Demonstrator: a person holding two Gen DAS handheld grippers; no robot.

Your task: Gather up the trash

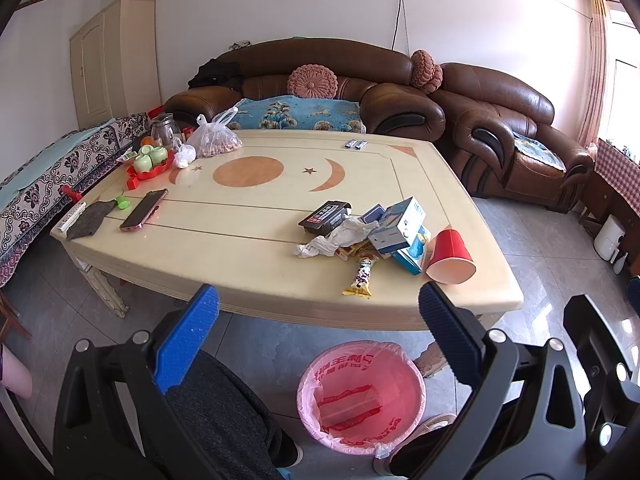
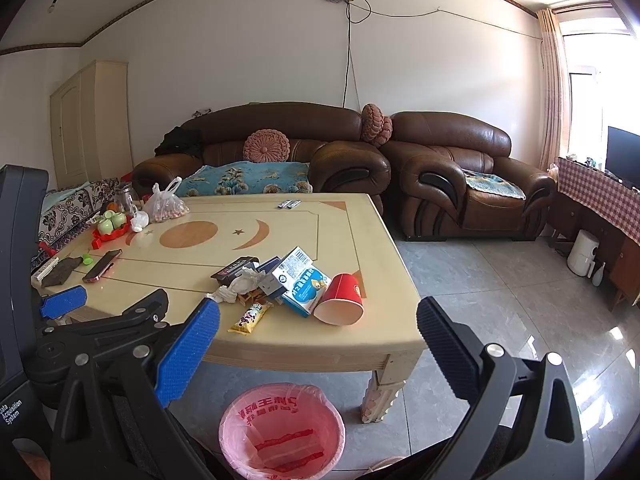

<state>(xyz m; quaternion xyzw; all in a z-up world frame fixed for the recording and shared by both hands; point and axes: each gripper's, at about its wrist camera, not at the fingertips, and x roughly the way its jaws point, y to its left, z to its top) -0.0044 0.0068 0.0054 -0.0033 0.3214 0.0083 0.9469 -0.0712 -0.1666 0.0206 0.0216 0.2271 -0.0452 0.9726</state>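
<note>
A pile of trash lies near the front right of the cream table (image 1: pixel 248 240): a tipped red paper cup (image 1: pixel 452 256), blue and white cartons (image 1: pixel 400 226), crumpled white tissue (image 1: pixel 336 238), a black box (image 1: pixel 324 216) and a yellow snack wrapper (image 1: pixel 362 276). The same cup (image 2: pixel 340 300), cartons (image 2: pixel 300 284) and wrapper (image 2: pixel 250 318) show in the right wrist view. A pink-lined bin (image 1: pixel 360 396) stands on the floor below the table edge, seen also as the bin (image 2: pixel 282 432). My left gripper (image 1: pixel 320 340) and right gripper (image 2: pixel 320 352) hang open and empty above the bin, short of the table.
A phone (image 1: pixel 144 210), grey cloth (image 1: pixel 88 220), red tray with green cups (image 1: pixel 150 164), a bag of nuts (image 1: pixel 214 138) and a glass jar (image 1: pixel 164 130) occupy the table's left. Brown sofas (image 1: pixel 500 128) stand behind. Grey tiled floor (image 2: pixel 520 300) lies to the right.
</note>
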